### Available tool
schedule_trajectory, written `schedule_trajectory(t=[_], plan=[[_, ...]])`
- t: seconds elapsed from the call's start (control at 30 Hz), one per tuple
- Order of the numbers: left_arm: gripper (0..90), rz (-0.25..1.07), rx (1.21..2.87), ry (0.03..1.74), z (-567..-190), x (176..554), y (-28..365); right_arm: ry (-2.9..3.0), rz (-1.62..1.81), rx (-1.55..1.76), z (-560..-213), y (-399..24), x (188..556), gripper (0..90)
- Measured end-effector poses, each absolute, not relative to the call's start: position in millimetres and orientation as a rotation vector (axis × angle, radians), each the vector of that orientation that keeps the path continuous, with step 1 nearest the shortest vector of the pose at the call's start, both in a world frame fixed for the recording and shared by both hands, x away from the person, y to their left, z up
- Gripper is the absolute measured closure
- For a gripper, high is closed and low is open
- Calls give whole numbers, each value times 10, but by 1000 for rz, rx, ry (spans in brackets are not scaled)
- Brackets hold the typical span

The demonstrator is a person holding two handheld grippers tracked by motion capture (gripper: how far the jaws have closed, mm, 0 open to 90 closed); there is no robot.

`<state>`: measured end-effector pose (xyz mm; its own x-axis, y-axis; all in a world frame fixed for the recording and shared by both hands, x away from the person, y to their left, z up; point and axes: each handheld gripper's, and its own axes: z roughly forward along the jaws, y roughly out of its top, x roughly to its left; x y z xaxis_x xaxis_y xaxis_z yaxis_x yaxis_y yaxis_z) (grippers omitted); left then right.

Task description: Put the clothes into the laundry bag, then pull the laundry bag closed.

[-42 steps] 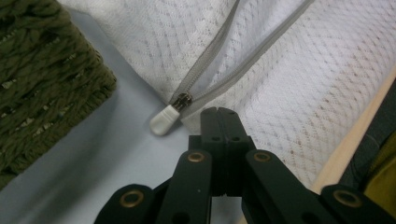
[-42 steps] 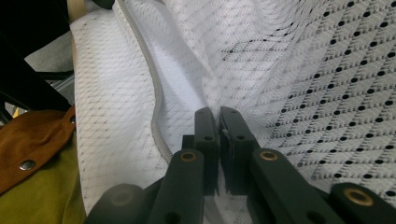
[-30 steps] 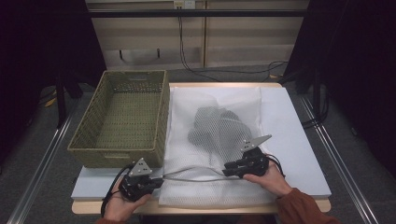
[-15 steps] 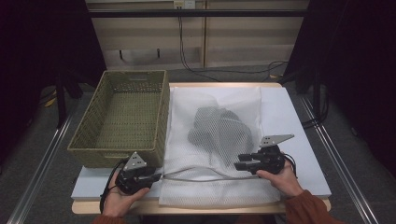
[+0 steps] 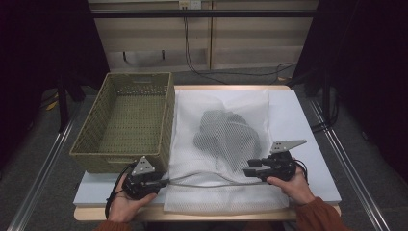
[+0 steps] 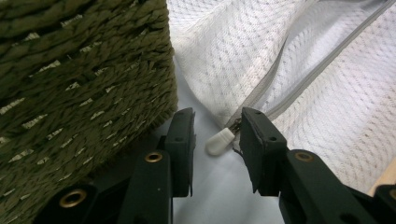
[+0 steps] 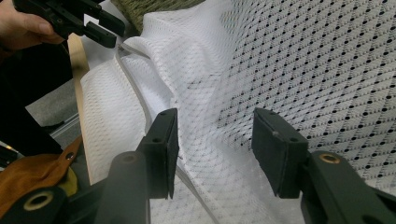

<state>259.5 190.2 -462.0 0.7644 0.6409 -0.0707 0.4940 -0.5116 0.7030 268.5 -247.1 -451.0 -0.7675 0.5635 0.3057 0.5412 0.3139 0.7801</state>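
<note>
From above, a white mesh laundry bag point(image 5: 226, 144) lies flat on the table point(image 5: 298, 120), with a dark garment point(image 5: 226, 134) showing through its middle. A green woven basket point(image 5: 127, 120) sits just left of it, touching the bag's left edge. The left gripper point(image 5: 156, 182) is at the near left, by the basket's near right corner and the bag's near left corner; a grey zipper line point(image 5: 207, 179) runs from there across the bag's near part toward the right gripper point(image 5: 250, 169), which rests on the bag's near right portion, pointing left.

In the left gripper view, the jaws stand apart with the white zipper pull point(image 6: 219, 141) lying between them, touching neither that I can see (though it sits closer to the right-hand jaw). The basket wall point(image 6: 84, 79) rises at the left, and the mesh point(image 6: 327, 84) spreads to the right.

In the right gripper view, the jaws are spread wide over a raised fold of mesh point(image 7: 210, 130), not pinching it. The left gripper point(image 7: 105, 30) shows far off, at the bag's corner.
</note>
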Motion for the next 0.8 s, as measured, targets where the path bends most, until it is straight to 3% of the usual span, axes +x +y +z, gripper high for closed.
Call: schedule_trajectory(t=[0.8], plan=[[754, 139, 2282, 766, -4690, 2568, 1831, 2538, 1459, 1073, -4533, -2461, 2710, 471]])
